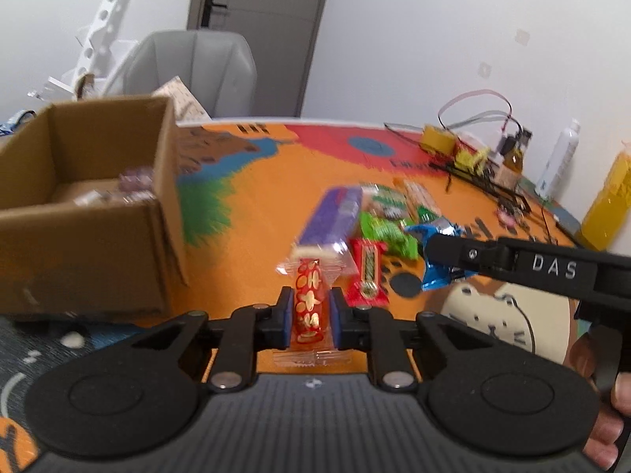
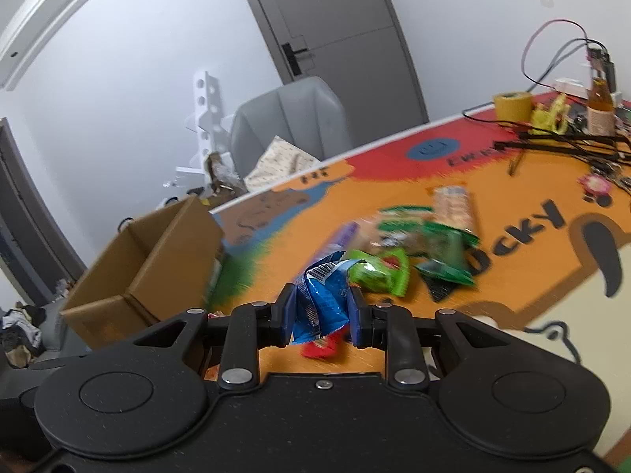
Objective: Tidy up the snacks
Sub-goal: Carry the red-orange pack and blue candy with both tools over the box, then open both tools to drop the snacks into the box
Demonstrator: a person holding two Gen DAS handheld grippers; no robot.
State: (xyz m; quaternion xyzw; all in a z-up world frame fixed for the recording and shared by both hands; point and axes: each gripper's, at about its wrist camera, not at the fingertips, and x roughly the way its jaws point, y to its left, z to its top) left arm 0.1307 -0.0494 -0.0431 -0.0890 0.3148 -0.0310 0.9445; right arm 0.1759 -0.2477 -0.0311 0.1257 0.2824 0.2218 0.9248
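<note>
1. Left tool [image 1: 308,311]: matt black plastic with bare metal rivets, clamped on a glossy red and gold candy wrapper [image 1: 308,307].
2. Right tool [image 2: 322,311]: the same matt plastic, pinching a crinkled, shiny blue foil packet [image 2: 321,299].
3. Cardboard box [image 1: 90,244]: dull brown, plain paper surface.
4. Worktop [image 1: 252,252]: a matt printed mat.

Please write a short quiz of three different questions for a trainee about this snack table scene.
1. True or false: the left gripper is shut on a red snack bar with gold print.
2. What does the right gripper hold? A) a green packet B) a blue snack packet C) nothing
3. Fill in: the cardboard box stands to the ____ of the snack pile in the left wrist view.

Key: 1 true; 2 B; 3 left.
</note>
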